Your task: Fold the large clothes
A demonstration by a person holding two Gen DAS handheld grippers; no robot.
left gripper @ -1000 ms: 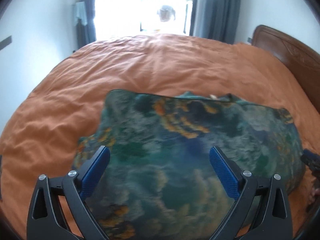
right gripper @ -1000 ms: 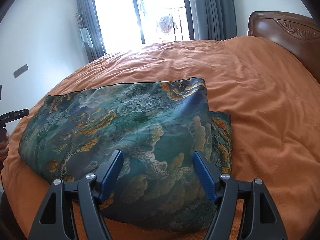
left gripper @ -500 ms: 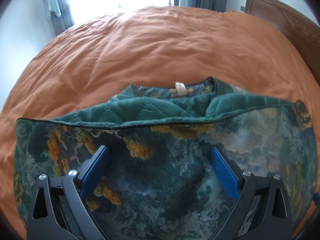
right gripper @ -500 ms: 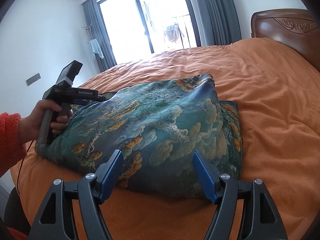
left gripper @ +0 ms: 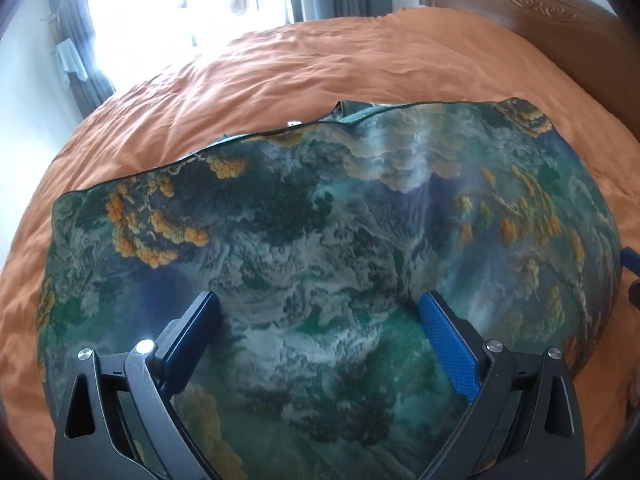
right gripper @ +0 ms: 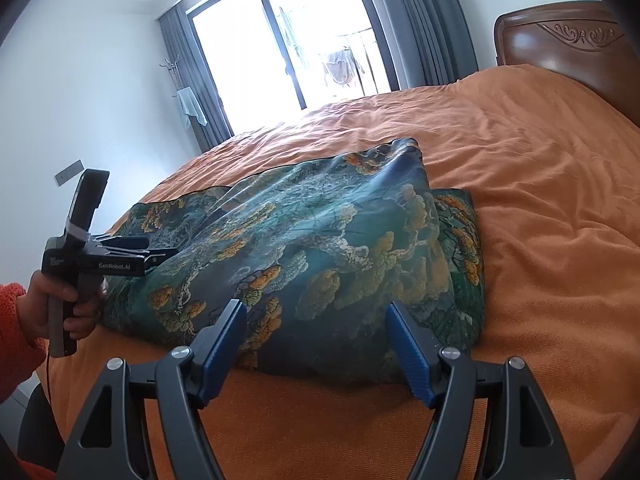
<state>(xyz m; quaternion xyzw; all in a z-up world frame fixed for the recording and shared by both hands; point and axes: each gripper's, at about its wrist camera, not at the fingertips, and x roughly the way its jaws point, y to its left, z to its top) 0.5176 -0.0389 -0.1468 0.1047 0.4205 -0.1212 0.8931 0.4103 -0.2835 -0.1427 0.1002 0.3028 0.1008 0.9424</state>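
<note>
A large padded garment (left gripper: 328, 248) with a teal, blue and orange landscape print lies folded on the orange bed; it also shows in the right wrist view (right gripper: 320, 248). My left gripper (left gripper: 320, 320) is open and empty, hovering just above the garment's near part. In the right wrist view the left gripper (right gripper: 160, 254) sits at the garment's left edge, held by a hand in an orange sleeve. My right gripper (right gripper: 316, 328) is open and empty, just in front of the garment's near edge, above the bedspread.
The orange bedspread (right gripper: 540, 184) stretches wide beyond and right of the garment. A carved wooden headboard (right gripper: 560, 44) stands at the right. A bright window with grey curtains (right gripper: 424, 24) is at the back. A coat stand (right gripper: 176, 76) is by the left wall.
The left gripper has drawn back and lifted over the garment; its top layer now lies flat and covers the quilted lining and collar label. The right gripper has pulled back toward the bed's near edge.
</note>
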